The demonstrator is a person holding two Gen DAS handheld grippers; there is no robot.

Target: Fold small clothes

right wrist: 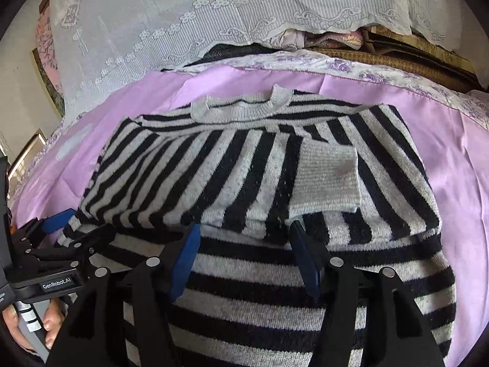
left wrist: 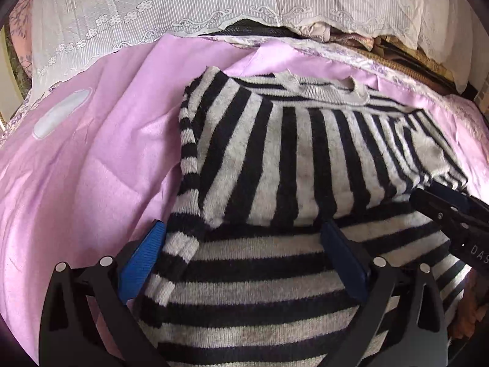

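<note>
The striped sweater (right wrist: 259, 183) lies on the pink bedspread (right wrist: 458, 153), both sleeves folded in over its chest. Both the left gripper (left wrist: 244, 244) and right gripper (right wrist: 244, 244) hover over its hem, jaws apart, holding nothing.

The left gripper (left wrist: 244, 244) points steeply downward, its blue-padded jaws spread wide with nothing pinched between them. The right gripper (right wrist: 244, 244) is tilted down likewise, jaws apart and pressing on nothing. The two sit side by side, close together. A hand (right wrist: 45, 327) grasps the left gripper's handle.
</note>
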